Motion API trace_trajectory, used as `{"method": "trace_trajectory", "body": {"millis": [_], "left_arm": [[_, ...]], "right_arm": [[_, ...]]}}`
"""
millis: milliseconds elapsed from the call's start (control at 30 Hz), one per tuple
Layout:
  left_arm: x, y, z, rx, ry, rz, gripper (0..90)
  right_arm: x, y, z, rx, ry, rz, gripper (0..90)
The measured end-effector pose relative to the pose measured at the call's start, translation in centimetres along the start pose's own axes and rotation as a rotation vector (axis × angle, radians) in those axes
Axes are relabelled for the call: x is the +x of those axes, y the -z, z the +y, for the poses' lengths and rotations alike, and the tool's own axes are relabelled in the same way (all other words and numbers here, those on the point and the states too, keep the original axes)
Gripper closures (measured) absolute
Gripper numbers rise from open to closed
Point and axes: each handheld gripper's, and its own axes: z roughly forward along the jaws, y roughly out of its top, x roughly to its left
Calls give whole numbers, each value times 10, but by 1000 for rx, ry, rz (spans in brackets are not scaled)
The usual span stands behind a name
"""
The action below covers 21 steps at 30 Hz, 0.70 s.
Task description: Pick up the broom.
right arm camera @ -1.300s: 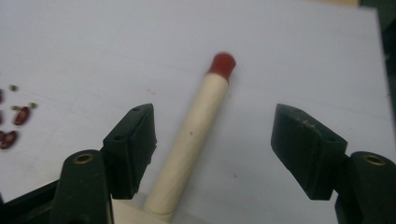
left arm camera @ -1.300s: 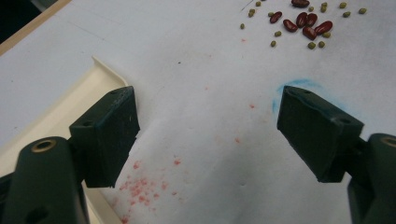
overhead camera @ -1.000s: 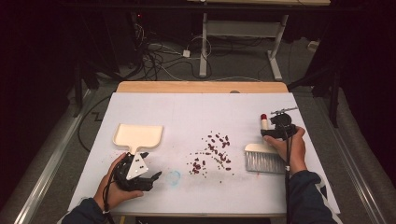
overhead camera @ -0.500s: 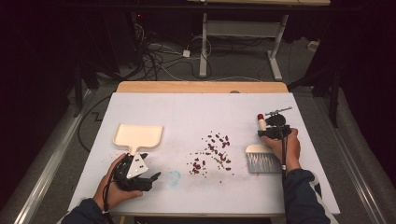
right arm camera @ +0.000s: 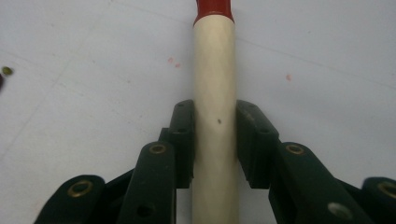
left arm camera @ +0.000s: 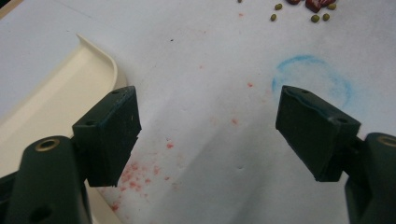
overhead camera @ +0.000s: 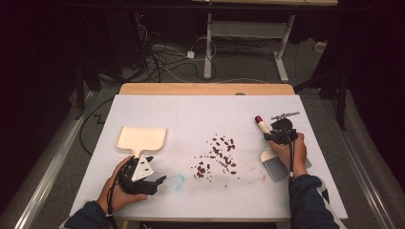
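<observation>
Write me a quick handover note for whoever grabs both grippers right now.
Right gripper: jaws have just closed, now shut on the brush handle; brush lies at the table's right.
Left gripper: open, holding nothing, just beside the dustpan.
Beans lie scattered mid-table, none in the pan.
Left to do: grip the dustpan, sweep the beans in.

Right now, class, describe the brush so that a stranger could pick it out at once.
Start at the white table and go to its right side, right of the scattered beans. There the right gripper, its jaws just closed, clamps the brush. Unlike the flat cream dustpan at the left, it has grey bristles and a red-tipped handle.
</observation>
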Motion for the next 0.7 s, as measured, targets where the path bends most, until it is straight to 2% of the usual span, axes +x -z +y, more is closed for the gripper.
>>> {"method": "trace_trajectory", "body": {"millis": [33,67,100,133,200,333,400,433,500,533,567,700], "left_arm": [[0,0,0,0,-1,2,214],[0,0,0,0,-1,2,215],[0,1,0,-2,0,3,214],[0,2,0,-3,1,4,214],[0,3,-1,-4,4,8,215],[0,6,1,-19,17,9,215],[0,7,3,-34,26,6,215],[0,7,3,-34,26,6,215],[0,9,7,-58,42,-5,214],[0,10,9,-67,59,-20,214],[0,11,13,-80,66,-30,214],[-8,11,36,-131,50,-77,214]], "right_arm": [[-3,7,-1,-34,-14,5,702],[-3,7,-1,-34,-14,5,702],[-6,15,-3,-76,-14,12,703],[-6,15,-3,-76,-14,12,703],[-8,30,-7,-148,-17,30,704],[-9,54,-12,-248,-15,40,705],[-8,64,-14,-291,-4,40,706],[-8,64,-14,-291,-4,40,706],[-5,79,-19,-346,11,55,707],[-5,79,-19,-346,11,55,707],[-4,88,-21,-381,17,75,707],[4,107,-21,-456,15,93,707]]}}
